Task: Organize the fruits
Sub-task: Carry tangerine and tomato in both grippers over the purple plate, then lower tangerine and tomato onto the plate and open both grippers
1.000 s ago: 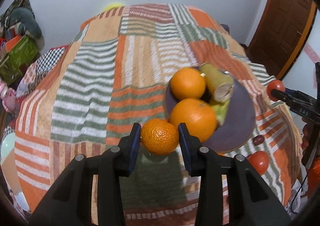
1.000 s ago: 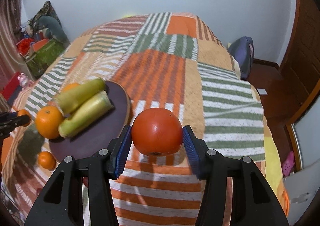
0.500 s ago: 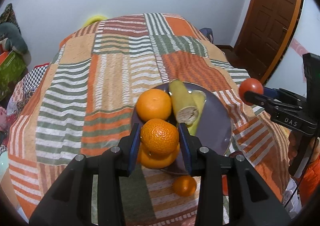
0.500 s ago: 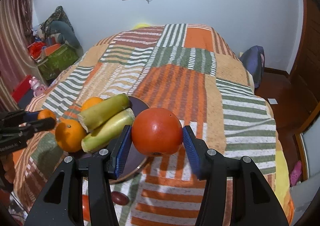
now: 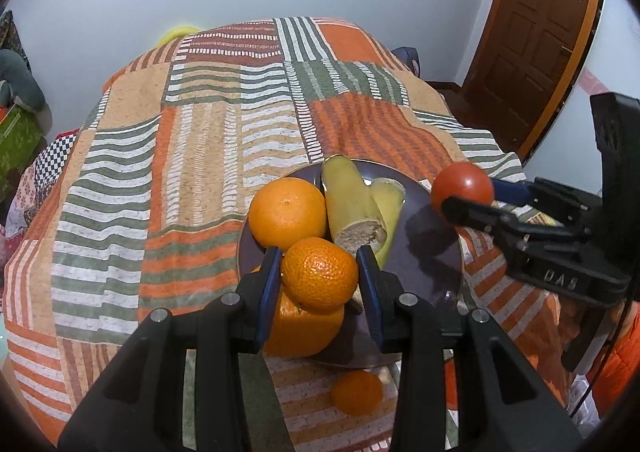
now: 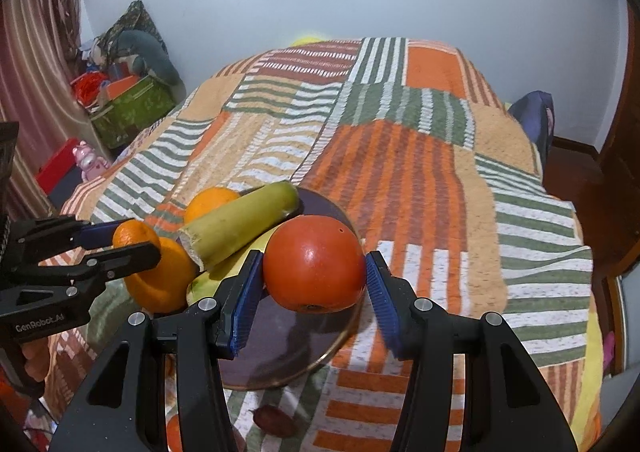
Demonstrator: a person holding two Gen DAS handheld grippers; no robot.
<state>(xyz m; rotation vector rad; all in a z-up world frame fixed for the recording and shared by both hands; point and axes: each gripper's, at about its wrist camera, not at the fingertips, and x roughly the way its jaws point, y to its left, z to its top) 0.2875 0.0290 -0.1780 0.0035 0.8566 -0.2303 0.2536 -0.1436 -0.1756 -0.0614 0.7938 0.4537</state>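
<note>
Aloft, left tool [image 5: 319, 281] clamped on tangerine [image 5: 319, 274], right tool [image 6: 315, 279] on tomato [image 6: 313, 268], above plate [image 6: 316, 348].

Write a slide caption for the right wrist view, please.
Right gripper holds a tomato above the dark plate.

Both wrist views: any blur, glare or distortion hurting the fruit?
Left wrist: sharp, heavy fisheye bend with dark corners; mandarin crisp, tomato throws a hard shadow on the plate. Right wrist: same bend, small glare spot on the tomato, fruit in focus.
</note>
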